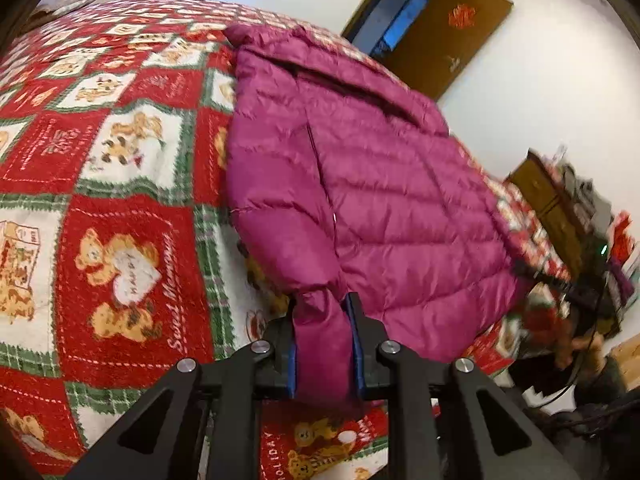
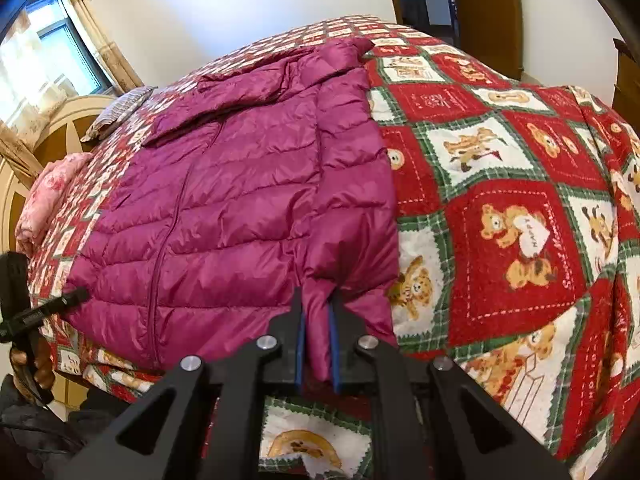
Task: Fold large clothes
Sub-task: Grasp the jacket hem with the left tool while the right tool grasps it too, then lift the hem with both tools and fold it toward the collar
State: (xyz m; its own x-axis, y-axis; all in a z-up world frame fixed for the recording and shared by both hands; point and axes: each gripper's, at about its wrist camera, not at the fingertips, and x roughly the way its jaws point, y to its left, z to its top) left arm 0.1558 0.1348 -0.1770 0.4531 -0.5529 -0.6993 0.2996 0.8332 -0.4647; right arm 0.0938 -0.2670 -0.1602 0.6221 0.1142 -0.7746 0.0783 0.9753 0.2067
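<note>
Magenta quilted puffer jacket (image 2: pixel 240 208) spread flat on red-green-white teddy-bear patchwork bedspread (image 2: pixel 500 208) | left gripper (image 1: pixel 325 300) clamped on near hem corner | right gripper (image 2: pixel 318 300) clamped on opposite near hem corner.

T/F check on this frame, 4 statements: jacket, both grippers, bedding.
1. The left gripper is shut on the hem of the magenta quilted puffer jacket. True.
2. The right gripper hangs open, clear of the jacket. False: it is shut on a fold of the hem.
3. The jacket lies on a plain white sheet. False: it lies on a red, green and white teddy-bear patterned blanket.
4. The jacket's front zip is closed. True.
</note>
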